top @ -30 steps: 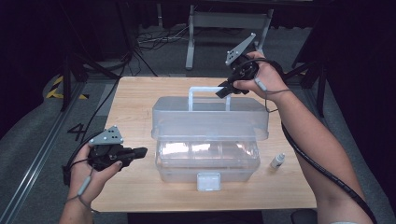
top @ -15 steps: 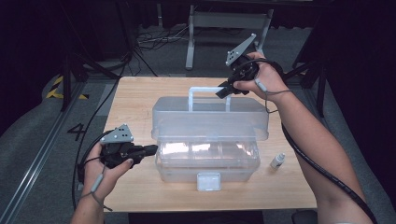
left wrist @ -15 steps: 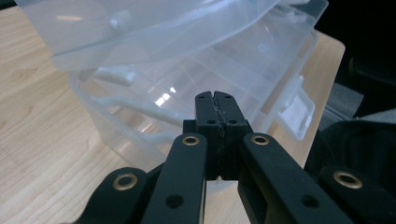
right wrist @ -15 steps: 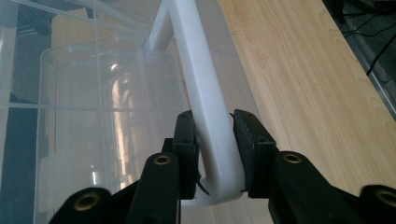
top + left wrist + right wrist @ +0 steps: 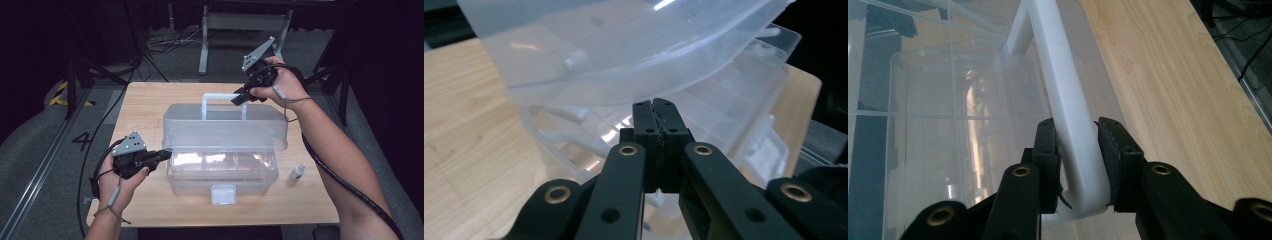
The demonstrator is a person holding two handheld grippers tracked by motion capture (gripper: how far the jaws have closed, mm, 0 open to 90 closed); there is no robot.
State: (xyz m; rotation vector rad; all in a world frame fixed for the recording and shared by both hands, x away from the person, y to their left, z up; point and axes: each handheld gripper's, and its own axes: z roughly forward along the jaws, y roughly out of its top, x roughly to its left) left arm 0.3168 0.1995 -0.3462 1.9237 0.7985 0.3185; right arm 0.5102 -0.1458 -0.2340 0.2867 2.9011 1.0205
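Pinching the white handle [image 5: 1068, 125] of the clear plastic toolbox's lid [image 5: 225, 125], the right hand-held gripper [image 5: 1077, 142] holds that lid raised above the toolbox base [image 5: 222, 172], which sits mid-bench [image 5: 145, 105]. The left hand-held gripper [image 5: 658, 122], pressed together and empty, points at the lid's lower edge. The smooth handle could slip between the pads, dropping the lid onto the left hand-held gripper's tips. A small bottle [image 5: 297, 172] stands just right of the base.

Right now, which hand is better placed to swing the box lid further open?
Right. Its tool already grips the white handle on the lid; the left tool is shut beside the box's corner.
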